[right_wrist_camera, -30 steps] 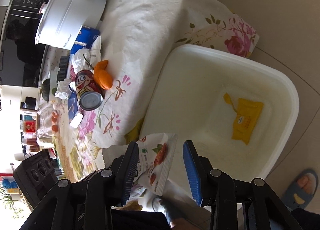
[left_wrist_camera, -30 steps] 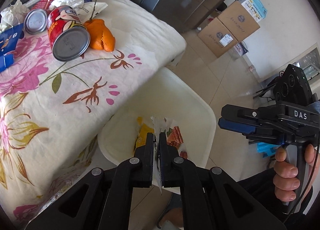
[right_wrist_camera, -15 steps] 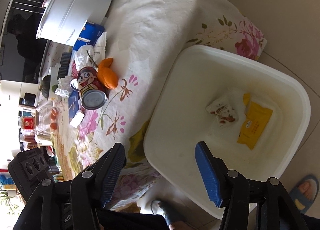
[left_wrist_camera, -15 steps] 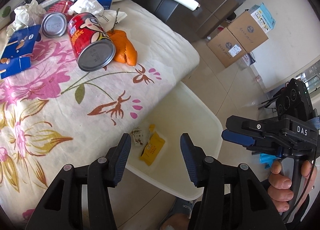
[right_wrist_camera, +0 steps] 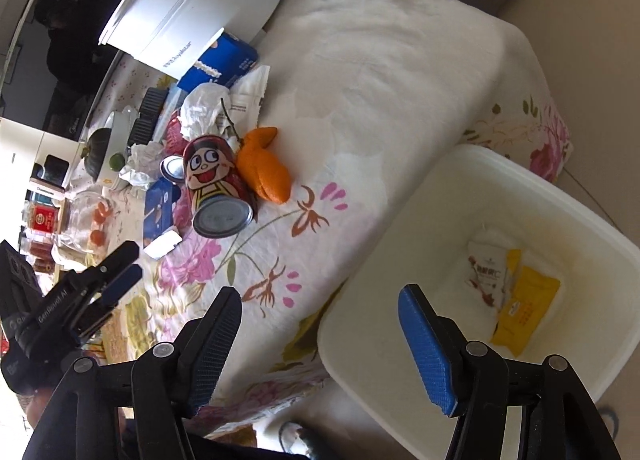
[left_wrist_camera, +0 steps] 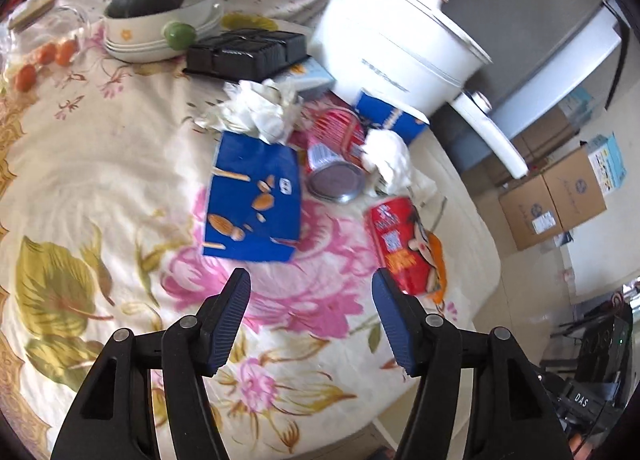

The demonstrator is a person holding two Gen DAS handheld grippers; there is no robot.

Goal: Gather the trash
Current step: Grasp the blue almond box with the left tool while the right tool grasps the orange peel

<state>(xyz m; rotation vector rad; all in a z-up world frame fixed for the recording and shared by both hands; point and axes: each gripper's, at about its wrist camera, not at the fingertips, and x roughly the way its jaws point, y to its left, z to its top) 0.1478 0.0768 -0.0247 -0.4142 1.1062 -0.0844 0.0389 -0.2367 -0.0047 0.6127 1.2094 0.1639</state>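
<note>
Left tongs just opened, jaws wide, empty, aimed at flat blue snack box on floral-cloth desk. Right tongs likewise just opened, empty, beside white plastic tub set low at desk edge for drops; white and yellow wrappers lie inside.

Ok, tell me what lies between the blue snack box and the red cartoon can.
Left wrist view: only bare floral tablecloth between the flat blue snack box and the red cartoon can.

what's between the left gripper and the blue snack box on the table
Nothing visible. The left gripper has just been opening and is empty, and only bare floral tablecloth lies between it and the blue snack box, which lies flat.
</note>
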